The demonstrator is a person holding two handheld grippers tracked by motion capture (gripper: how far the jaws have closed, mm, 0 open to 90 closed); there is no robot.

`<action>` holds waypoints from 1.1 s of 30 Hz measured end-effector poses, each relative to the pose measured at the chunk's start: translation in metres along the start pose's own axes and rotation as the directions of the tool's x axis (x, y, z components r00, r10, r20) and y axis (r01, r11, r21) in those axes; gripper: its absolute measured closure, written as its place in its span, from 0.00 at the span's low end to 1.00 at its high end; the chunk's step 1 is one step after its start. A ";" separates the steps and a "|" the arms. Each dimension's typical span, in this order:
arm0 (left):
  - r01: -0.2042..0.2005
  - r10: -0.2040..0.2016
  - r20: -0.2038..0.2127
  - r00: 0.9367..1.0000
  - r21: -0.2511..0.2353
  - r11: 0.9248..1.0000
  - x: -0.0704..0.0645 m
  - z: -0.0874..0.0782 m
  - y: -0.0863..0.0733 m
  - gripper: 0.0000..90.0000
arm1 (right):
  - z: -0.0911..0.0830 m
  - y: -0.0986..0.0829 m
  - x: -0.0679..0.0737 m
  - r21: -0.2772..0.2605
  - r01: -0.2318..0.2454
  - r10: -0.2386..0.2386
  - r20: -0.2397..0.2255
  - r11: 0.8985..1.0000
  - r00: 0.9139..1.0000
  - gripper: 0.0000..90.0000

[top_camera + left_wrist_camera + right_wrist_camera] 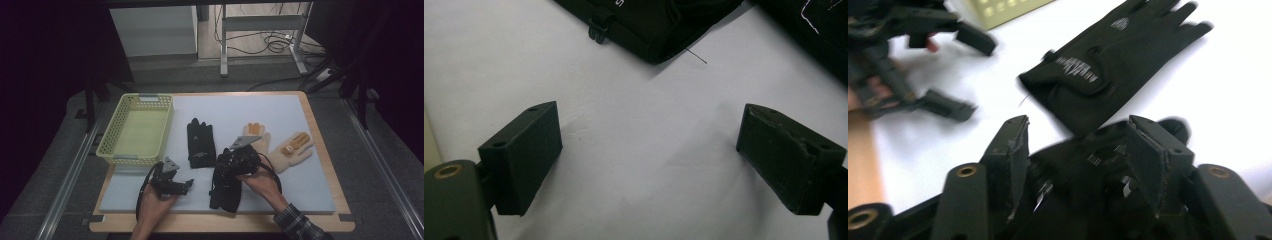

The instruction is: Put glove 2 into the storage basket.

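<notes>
Two black gloves lie on the white mat (300, 190). One black glove (201, 142) (1113, 70) lies flat in the middle, fingers pointing away. The other black glove (225, 192) (1083, 170) lies nearer the front edge, and my right gripper (219, 175) (1079, 122) stands open with its jaws on either side of it. My left gripper (189, 184) (649, 112) is open over bare mat, just short of the middle glove's cuff (659, 25). The right gripper view also shows the left gripper (948, 70), blurred.
A yellow mesh basket (135, 130) (1003, 7), with nothing in it, stands at the mat's left. Two beige gloves with orange fingertips (257, 135) (295, 150) lie right of the black ones. The wooden table edge (220, 224) runs along the front.
</notes>
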State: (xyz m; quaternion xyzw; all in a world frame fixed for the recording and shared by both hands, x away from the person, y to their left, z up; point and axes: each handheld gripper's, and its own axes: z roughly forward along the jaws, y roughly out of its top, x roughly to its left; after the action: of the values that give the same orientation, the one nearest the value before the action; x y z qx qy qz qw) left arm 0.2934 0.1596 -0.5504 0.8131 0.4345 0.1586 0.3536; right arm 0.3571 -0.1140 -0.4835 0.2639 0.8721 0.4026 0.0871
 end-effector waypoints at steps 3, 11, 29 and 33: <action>0.000 0.000 0.001 1.000 0.000 1.000 0.000 0.000 0.000 0.12 | 0.009 0.010 -0.005 -0.002 0.008 -0.008 0.011 1.000 1.000 0.44; -0.004 0.004 0.002 1.000 0.004 1.000 0.000 0.000 0.000 0.12 | 0.036 0.035 -0.013 0.008 0.037 -0.037 0.014 0.999 0.999 0.46; -0.002 0.002 0.004 1.000 0.005 1.000 0.000 0.000 0.000 0.12 | 0.107 0.061 -0.032 0.082 0.045 -0.048 0.043 0.996 0.998 0.39; -0.001 0.001 0.005 1.000 0.003 1.000 0.000 0.000 0.000 0.12 | 0.126 0.058 -0.031 0.160 0.086 -0.100 0.079 0.983 0.992 0.41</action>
State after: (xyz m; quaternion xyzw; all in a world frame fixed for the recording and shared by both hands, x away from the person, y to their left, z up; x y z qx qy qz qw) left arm 0.2935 0.1598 -0.5504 0.8142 0.4336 0.1561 0.3531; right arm 0.4513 -0.0167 -0.5251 0.2462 0.9077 0.3169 0.1226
